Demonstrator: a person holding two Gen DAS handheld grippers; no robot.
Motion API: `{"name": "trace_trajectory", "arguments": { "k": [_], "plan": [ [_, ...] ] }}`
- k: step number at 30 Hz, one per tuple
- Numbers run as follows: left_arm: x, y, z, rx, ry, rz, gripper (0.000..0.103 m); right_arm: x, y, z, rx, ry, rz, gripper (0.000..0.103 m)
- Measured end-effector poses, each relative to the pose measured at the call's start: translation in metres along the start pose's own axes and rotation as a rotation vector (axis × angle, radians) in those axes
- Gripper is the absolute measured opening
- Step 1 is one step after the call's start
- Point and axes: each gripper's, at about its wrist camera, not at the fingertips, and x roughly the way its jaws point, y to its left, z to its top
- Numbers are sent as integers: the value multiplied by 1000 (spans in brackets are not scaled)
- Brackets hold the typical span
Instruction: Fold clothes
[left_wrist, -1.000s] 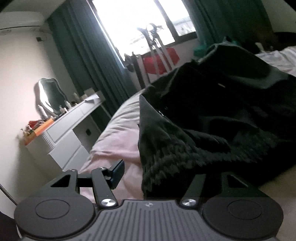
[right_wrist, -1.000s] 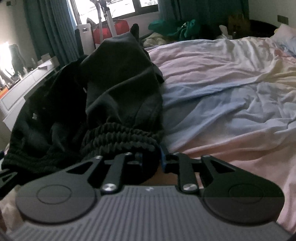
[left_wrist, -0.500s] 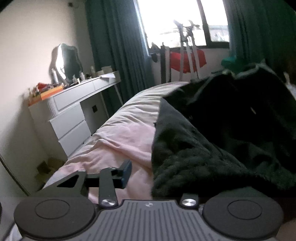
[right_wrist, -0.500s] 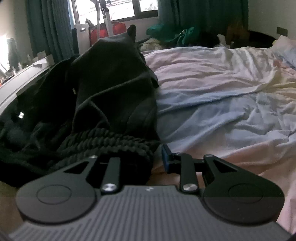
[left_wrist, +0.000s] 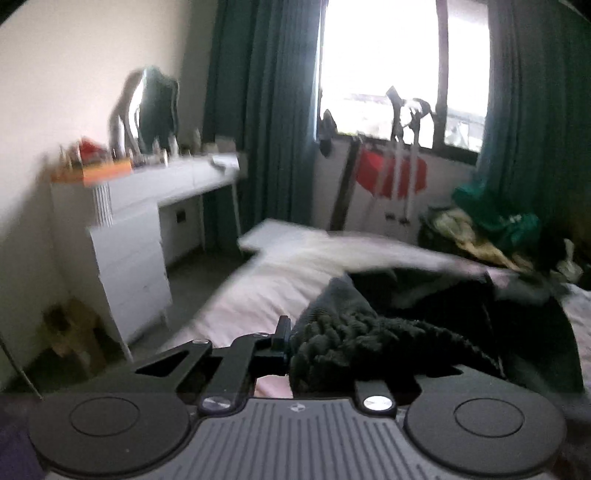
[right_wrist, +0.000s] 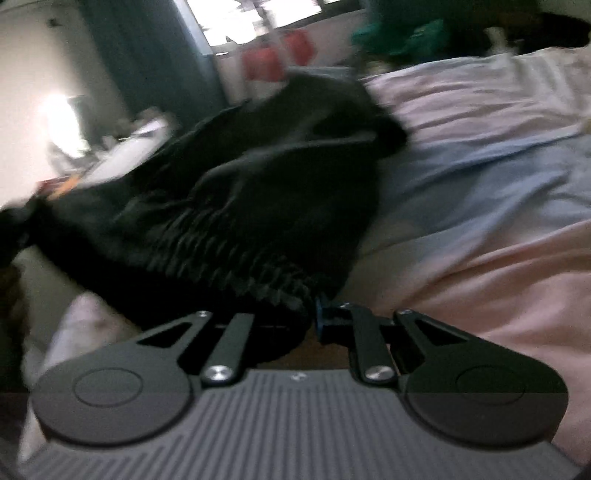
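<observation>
Left wrist view alone shows: one white dresser (left_wrist: 129, 236) at 9 o'clock, its worktop carrying one mirror (left_wrist: 147, 110) and small clutter too blurred to count; teal curtains (left_wrist: 266, 110) flanking one bright window (left_wrist: 384, 62) at 12 o'clock; one heap of green and yellow clothes (left_wrist: 487, 221) at 2 o'clock. Right wrist view alone shows: the wide pink and pale blue bedsheet (right_wrist: 480, 192) running from 1 to 4 o'clock. Common to both: one black garment (left_wrist: 424, 325) (right_wrist: 258, 192), lying bunched on the bed, with a ribbed elastic band at its near edge. Left claw (left_wrist: 317, 354): narrow, one finger visible at 7 o'clock pressed against the ribbed band, the other finger buried under the cloth; it appears clamped on the garment. Right claw (right_wrist: 295, 321): narrow, blue-padded finger at 5 o'clock touching the ribbed band, the opposite finger hidden behind the fabric; probably gripping the same band, though motion blur leaves this uncertain. Count: two claws, one garment, one bed.
</observation>
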Motion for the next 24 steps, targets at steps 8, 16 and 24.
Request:
{"name": "trace_trajectory", "arguments": {
  "k": [8,16,24],
  "plan": [
    [46,83,116,-25,-63,74,10,30,147,0,-87,-33,321,15],
    [174,156,90,-20,123,174,10,135,228,-28,-171,104,459,16],
    [200,193,38,-89,201,166,44,173,221,-36,-145,187,463,22]
  ]
}}
